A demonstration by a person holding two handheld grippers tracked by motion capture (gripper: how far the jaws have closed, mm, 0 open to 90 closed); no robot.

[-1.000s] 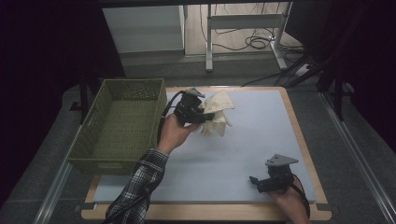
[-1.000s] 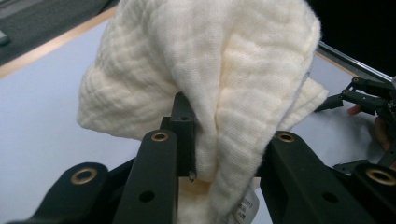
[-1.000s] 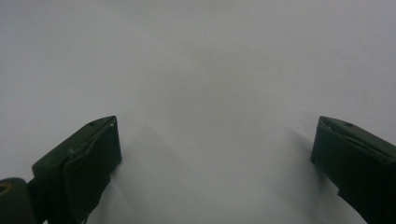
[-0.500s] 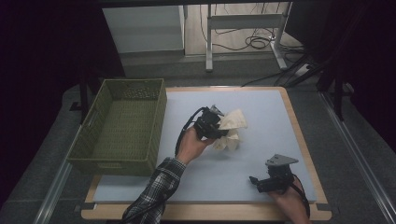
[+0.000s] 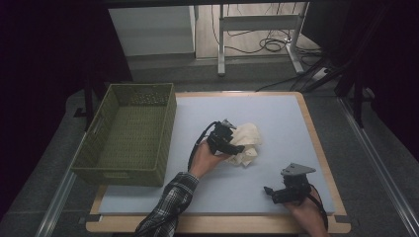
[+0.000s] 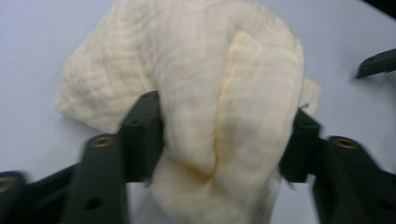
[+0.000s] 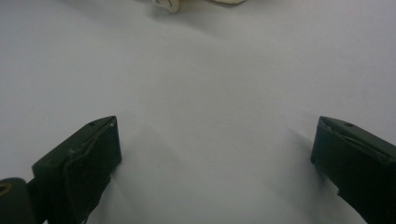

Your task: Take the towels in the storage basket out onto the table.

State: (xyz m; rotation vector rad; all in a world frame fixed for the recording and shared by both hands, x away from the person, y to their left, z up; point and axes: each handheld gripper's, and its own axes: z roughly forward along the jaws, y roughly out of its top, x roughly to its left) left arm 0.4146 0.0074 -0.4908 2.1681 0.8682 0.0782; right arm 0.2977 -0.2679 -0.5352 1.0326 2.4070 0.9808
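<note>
My left gripper (image 6: 219,154) squeezing the bunched cream cloth (image 6: 201,79) between its jaws, cloth mid-worktop (image 5: 276,118) beside the green basket (image 5: 129,133), my right gripper (image 7: 215,154) resting with jaws wide apart, holding nothing

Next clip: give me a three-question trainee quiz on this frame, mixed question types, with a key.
1. True or false: the left gripper has its jaws closed on the cream cloth.
2. Multiple choice: where does the green basket stand? A) at the table's left side B) at the right edge C) on top of the cloth
3. Fill in: the right gripper has its jaws ____ with nothing but bare mat between them.

Key
1. True: in the left gripper view, both jaws press into a bunched fold of cloth.
2. A
3. open
</note>
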